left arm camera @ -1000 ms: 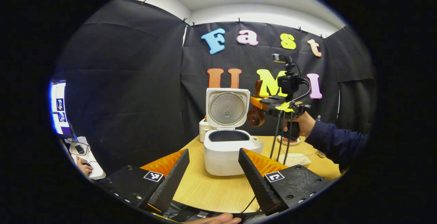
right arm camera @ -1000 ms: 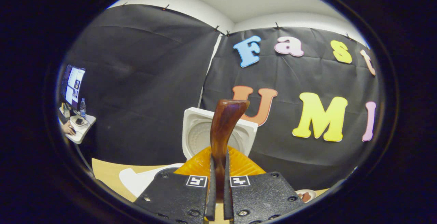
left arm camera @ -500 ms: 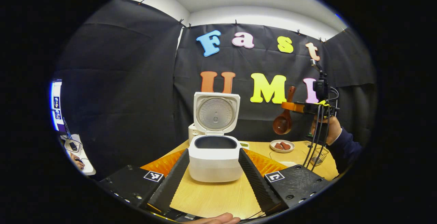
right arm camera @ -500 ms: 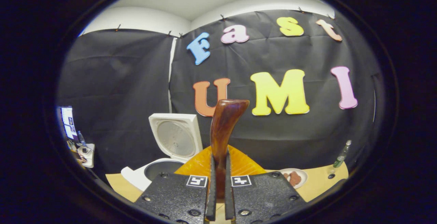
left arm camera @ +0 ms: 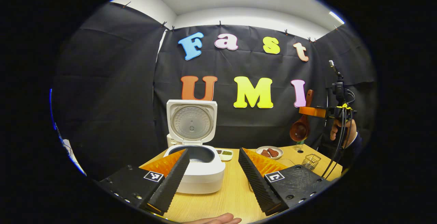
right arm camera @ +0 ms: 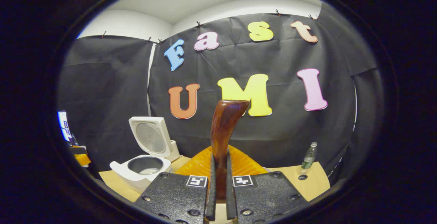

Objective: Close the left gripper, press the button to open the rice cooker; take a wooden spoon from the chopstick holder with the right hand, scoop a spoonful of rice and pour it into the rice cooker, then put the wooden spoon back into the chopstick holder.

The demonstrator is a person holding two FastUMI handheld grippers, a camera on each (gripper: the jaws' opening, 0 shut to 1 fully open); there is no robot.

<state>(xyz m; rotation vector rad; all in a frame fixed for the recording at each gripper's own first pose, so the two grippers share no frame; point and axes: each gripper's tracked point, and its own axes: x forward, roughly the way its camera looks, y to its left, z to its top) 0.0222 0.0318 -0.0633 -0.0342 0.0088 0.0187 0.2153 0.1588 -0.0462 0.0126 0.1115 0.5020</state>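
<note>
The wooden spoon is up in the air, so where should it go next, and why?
Probably down into the wire chopstick holder. The right gripper is shut on the wooden spoon, bowl hanging down, above and slightly left of the holder on the table. The rice cooker stands open far off to the left.

Wooden spoon glossy dark brown; rice cooker smooth white plastic; table pale matt wood.

The left gripper is hanging with fingers spread wide, while the right gripper is clamping a wooden spoon.
</note>
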